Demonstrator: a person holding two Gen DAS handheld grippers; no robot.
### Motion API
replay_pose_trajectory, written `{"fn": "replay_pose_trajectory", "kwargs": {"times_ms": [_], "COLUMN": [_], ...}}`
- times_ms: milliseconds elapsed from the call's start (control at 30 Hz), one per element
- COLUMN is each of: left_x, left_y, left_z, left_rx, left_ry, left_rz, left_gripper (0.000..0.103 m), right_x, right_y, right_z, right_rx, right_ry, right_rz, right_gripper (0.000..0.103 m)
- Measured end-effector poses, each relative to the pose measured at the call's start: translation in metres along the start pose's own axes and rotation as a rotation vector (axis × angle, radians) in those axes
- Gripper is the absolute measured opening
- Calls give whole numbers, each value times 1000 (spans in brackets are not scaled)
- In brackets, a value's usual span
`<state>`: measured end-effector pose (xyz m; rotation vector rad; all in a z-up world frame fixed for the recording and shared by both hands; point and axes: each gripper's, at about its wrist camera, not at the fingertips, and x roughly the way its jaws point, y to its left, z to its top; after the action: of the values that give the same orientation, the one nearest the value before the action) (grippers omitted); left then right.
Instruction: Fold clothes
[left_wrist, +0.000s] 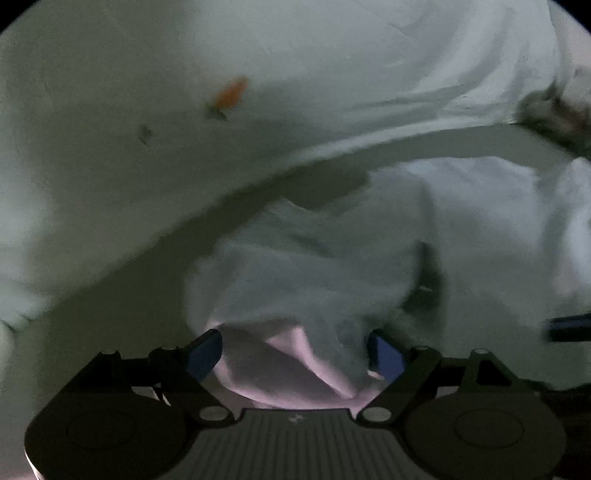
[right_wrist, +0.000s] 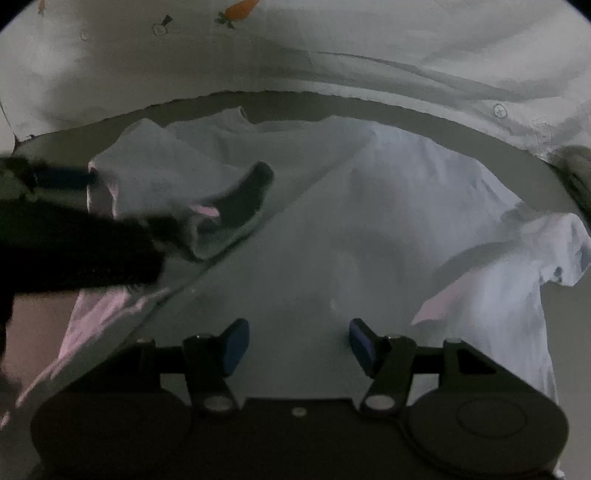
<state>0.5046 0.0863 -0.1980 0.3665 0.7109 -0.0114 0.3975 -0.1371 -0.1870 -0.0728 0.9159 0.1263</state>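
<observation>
A pale shirt lies rumpled on a grey surface, beside a carrot-print cloth. The left gripper stands spread around a bunched fold; the right gripper hovers released, grasping nothing.

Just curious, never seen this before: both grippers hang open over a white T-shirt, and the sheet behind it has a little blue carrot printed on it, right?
Nearly. The carrot on the sheet is orange, as the right wrist view shows. Both the left gripper and right gripper are open over the white T-shirt.
</observation>
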Motion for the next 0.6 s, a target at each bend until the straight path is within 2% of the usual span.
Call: {"fn": "replay_pose_trajectory", "kwargs": {"times_ms": [33, 300, 400, 500, 567, 600], "left_x": [0, -3, -4, -5, -6, -6], "left_y": [3, 77, 104, 132, 150, 151], "left_z": [0, -16, -22, -28, -32, -35], "left_rx": [3, -159, -220, -281, -321, -331], "left_ry": [-4, 65, 91, 117, 134, 142], "left_rz": [26, 204, 270, 337, 381, 376], "left_gripper": [87, 87, 87, 87, 87, 87], "right_x": [0, 4, -2, -14, -16, -16], "right_y": [-1, -3, 3, 20, 39, 49], "right_z": [0, -3, 1, 9, 12, 13], "right_rx": [-1, 0, -12, -102, -225, -289], "right_ry": [0, 6, -44, -150, -196, -213], "right_rz": [-4, -17, -11, 10, 6, 2], "right_gripper": [61, 62, 61, 59, 46, 42]}}
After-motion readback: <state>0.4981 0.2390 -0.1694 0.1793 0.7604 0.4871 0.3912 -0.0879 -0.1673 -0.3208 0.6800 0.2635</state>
